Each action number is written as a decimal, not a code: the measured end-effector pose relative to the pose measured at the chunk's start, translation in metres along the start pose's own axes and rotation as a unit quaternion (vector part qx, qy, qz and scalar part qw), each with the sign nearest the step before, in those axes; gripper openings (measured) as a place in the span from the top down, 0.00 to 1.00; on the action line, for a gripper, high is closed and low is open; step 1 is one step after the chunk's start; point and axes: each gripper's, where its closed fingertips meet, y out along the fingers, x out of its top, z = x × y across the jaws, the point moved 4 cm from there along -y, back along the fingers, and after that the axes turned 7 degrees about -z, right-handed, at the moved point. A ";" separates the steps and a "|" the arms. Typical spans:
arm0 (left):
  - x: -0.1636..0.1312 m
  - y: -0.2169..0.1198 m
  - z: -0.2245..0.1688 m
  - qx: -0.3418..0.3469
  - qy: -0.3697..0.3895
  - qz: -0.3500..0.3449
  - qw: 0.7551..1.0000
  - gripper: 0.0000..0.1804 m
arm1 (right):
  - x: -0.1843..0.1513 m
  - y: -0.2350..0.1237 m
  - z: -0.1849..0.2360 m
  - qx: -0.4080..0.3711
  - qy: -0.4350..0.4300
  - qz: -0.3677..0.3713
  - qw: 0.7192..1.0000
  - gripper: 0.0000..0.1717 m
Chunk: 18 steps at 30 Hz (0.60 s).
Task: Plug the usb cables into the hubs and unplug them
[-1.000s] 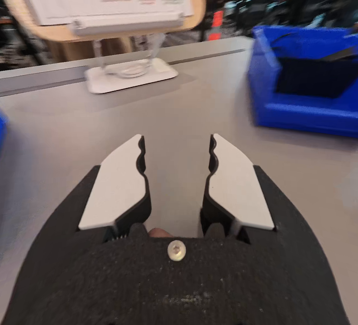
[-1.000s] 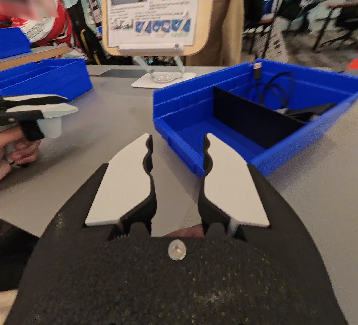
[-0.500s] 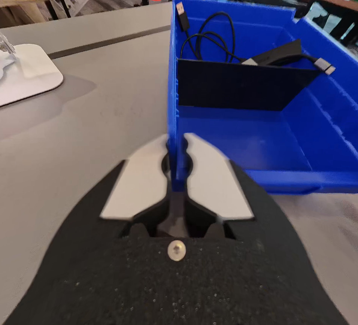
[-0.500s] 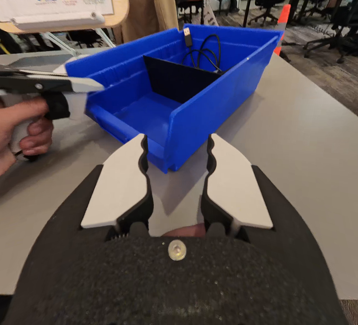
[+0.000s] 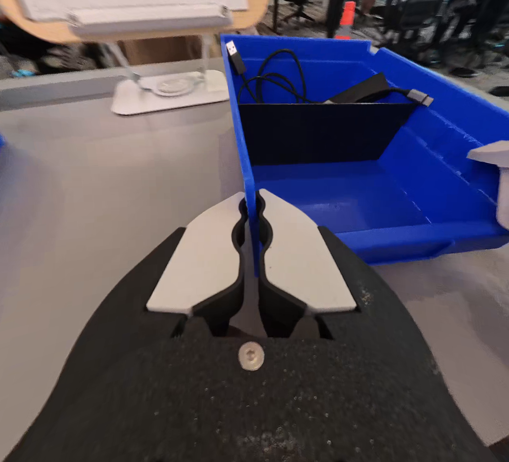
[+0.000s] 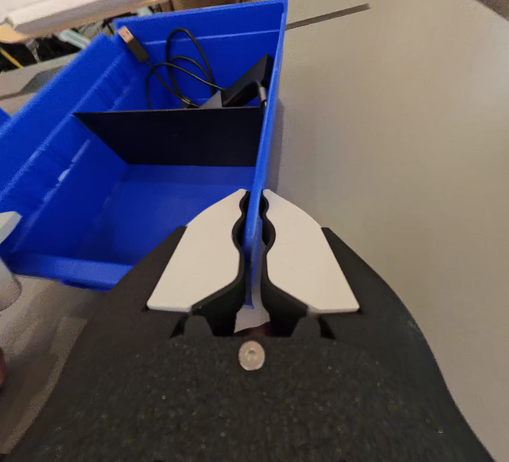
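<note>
Clamping the left gripper on the blue bin's left wall and the right gripper on its right wall, I judge I'm steadying it on the worktop; the usb cables and hub lie behind the black divider.

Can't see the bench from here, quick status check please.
Left hand-held gripper and right hand-held gripper clamp opposite walls of blue bin. Cables, hub behind black divider, untouched.
</note>
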 end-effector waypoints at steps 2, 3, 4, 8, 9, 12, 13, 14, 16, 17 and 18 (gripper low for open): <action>-0.001 -0.023 0.021 0.035 0.012 -0.015 0.999 0.98 | -0.004 0.001 0.027 0.021 -0.015 -0.001 1.000 0.97; -0.002 -0.034 0.033 0.049 0.015 -0.017 0.999 0.98 | -0.005 0.002 0.042 0.032 -0.025 -0.002 0.999 0.97; -0.004 -0.043 0.046 0.063 0.013 -0.018 0.998 0.98 | -0.006 0.002 0.059 0.043 -0.037 -0.003 0.998 0.97; -0.006 -0.070 0.106 0.118 -0.010 -0.017 0.993 0.98 | -0.009 0.013 0.128 0.097 -0.064 0.002 0.993 0.97; -0.006 -0.073 0.120 0.130 -0.012 -0.017 0.991 0.98 | -0.009 0.019 0.144 0.109 -0.065 0.005 0.992 0.97; -0.007 -0.074 0.161 0.159 -0.025 -0.018 0.987 0.99 | -0.011 0.039 0.185 0.131 -0.082 0.012 0.988 0.97; -0.007 -0.074 0.174 0.164 -0.034 -0.020 0.986 0.99 | -0.012 0.045 0.197 0.138 -0.084 0.016 0.987 0.97; -0.009 -0.072 0.185 0.169 -0.038 -0.018 0.985 0.99 | -0.014 0.051 0.207 0.144 -0.089 0.021 0.985 0.97; -0.012 -0.068 0.200 0.171 -0.048 -0.018 0.984 0.99 | -0.018 0.062 0.221 0.150 -0.098 0.030 0.983 0.97; -0.014 -0.066 0.204 0.169 -0.048 -0.015 0.984 0.98 | -0.021 0.066 0.224 0.152 -0.097 0.034 0.983 0.97; -0.015 -0.064 0.207 0.164 -0.047 -0.010 0.985 0.98 | -0.024 0.070 0.225 0.154 -0.093 0.040 0.983 0.96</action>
